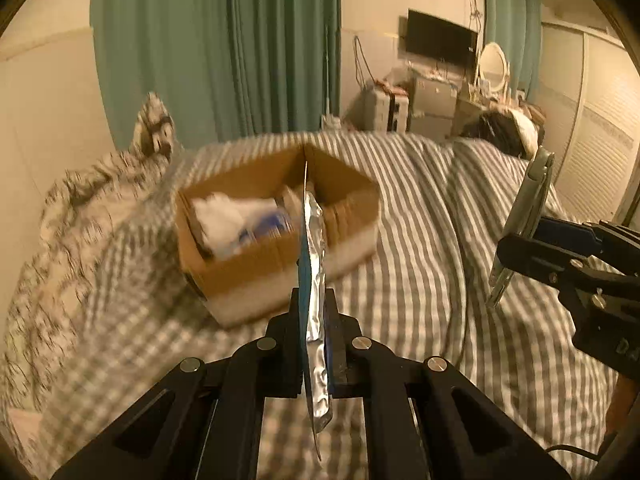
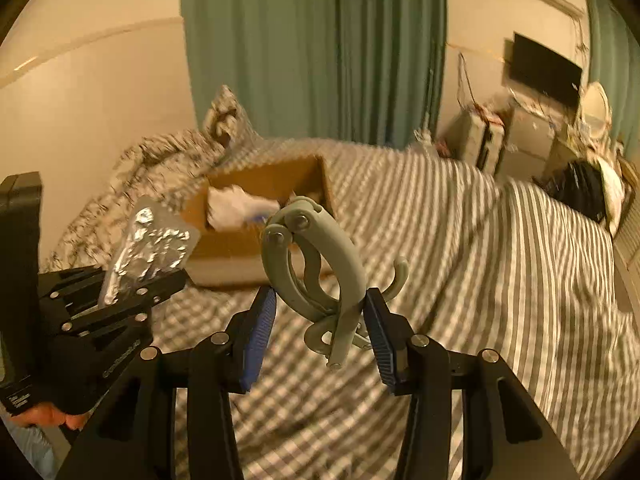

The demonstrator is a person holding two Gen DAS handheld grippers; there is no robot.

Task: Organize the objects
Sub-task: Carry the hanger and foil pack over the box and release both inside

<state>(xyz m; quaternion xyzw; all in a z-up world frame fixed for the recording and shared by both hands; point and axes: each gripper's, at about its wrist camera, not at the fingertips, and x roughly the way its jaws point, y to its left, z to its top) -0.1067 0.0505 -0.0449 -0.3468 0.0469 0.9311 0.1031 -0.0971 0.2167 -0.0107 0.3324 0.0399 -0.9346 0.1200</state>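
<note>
My left gripper [image 1: 314,308] is shut on a flat silver foil packet [image 1: 314,280] with a blue face, held edge-on above the bed. It also shows in the right wrist view [image 2: 150,248]. My right gripper [image 2: 320,308] is shut on a grey-green plastic clamp hook [image 2: 316,264], seen edge-on in the left wrist view [image 1: 524,220]. An open cardboard box [image 1: 256,256] sits on the bed ahead of both grippers [image 2: 256,240], holding white and blue items [image 1: 240,216].
A grey-and-white striped duvet [image 1: 420,240] covers the bed. A patterned pillow [image 1: 92,208] lies at the left by the wall. Green curtains [image 1: 224,40], a wall TV [image 1: 440,38] and a cluttered dresser [image 1: 436,100] stand behind. A wardrobe [image 1: 596,140] is at the right.
</note>
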